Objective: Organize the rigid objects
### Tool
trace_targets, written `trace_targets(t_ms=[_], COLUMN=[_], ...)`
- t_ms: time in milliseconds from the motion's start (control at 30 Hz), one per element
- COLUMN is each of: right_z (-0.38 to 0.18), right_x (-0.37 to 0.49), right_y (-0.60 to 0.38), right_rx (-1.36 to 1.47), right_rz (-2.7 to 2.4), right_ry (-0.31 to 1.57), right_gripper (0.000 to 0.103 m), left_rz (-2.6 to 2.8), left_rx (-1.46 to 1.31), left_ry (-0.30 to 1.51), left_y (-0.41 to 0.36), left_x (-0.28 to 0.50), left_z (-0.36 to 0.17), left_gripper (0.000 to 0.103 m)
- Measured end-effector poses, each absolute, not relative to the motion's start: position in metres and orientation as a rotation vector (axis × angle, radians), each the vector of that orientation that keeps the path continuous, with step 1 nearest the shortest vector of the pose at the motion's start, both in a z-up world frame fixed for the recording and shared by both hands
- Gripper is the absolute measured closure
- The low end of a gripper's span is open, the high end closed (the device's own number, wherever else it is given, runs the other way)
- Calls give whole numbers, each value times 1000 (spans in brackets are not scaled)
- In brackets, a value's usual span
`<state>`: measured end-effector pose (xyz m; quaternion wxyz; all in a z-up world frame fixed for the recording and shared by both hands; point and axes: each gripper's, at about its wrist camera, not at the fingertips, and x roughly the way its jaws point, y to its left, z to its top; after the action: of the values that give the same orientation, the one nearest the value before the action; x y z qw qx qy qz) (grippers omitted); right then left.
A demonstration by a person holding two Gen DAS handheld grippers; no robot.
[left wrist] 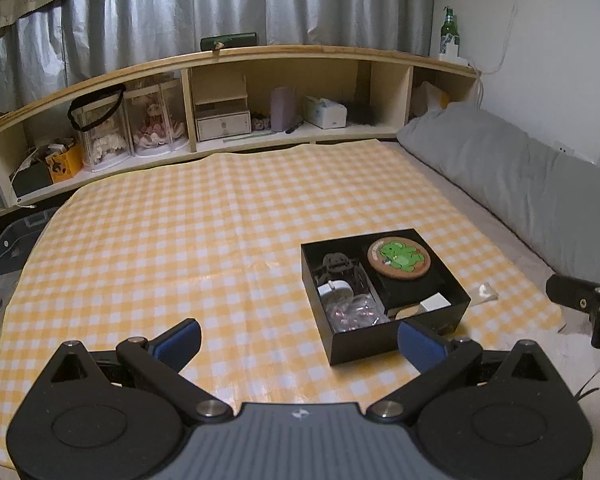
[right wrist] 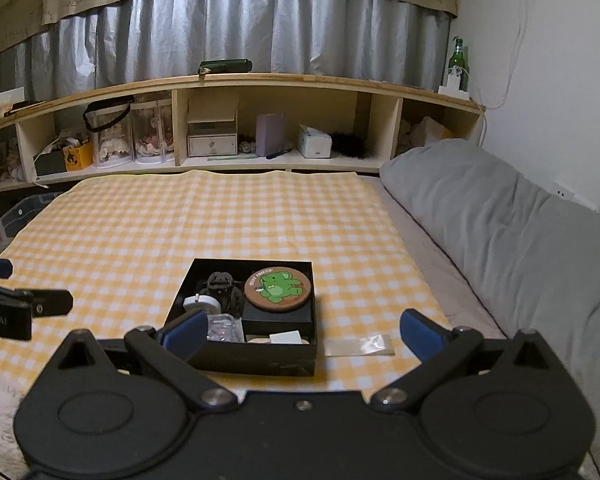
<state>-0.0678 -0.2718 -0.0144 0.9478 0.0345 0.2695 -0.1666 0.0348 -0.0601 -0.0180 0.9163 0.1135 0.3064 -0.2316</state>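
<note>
A black box sits on the yellow checked cloth, low and centre in the right wrist view and right of centre in the left wrist view. It is already packed: a round coaster with a green cartoon animal lies flat on a smaller black case in the box's right half, and a dark ridged figure, a white round item and a clear crinkled packet fill the left half. The box looks stiff and light, its thin walls the natural place to pinch — a grip on the near wall or a corner should hold, though the smooth card may slip if tilted. Its long axis runs roughly left to right in the right wrist view, open side up, short walls facing away toward the shelf. The coaster, thin and rigid, would need an edge grip. A clear strip of wrapper lies on the cloth just right of the box, apart from it. The right gripper hangs just short of the near wall, jaws spread wide and empty; the left gripper is likewise wide apart, holding nothing, beside the box's near left corner.
</note>
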Motion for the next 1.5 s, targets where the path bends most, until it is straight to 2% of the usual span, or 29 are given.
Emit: trace_targets(t_ms=[1500], right_z=[-17], right_x=[-72], right_y=[-272], right_rx=[89], right_rz=[-343], right_ry=[546], right_gripper=[0], left_rz=[-471], left_rx=[234], left_ry=[597], left_y=[-62], left_x=[30], left_z=[-14], left_gripper=[0])
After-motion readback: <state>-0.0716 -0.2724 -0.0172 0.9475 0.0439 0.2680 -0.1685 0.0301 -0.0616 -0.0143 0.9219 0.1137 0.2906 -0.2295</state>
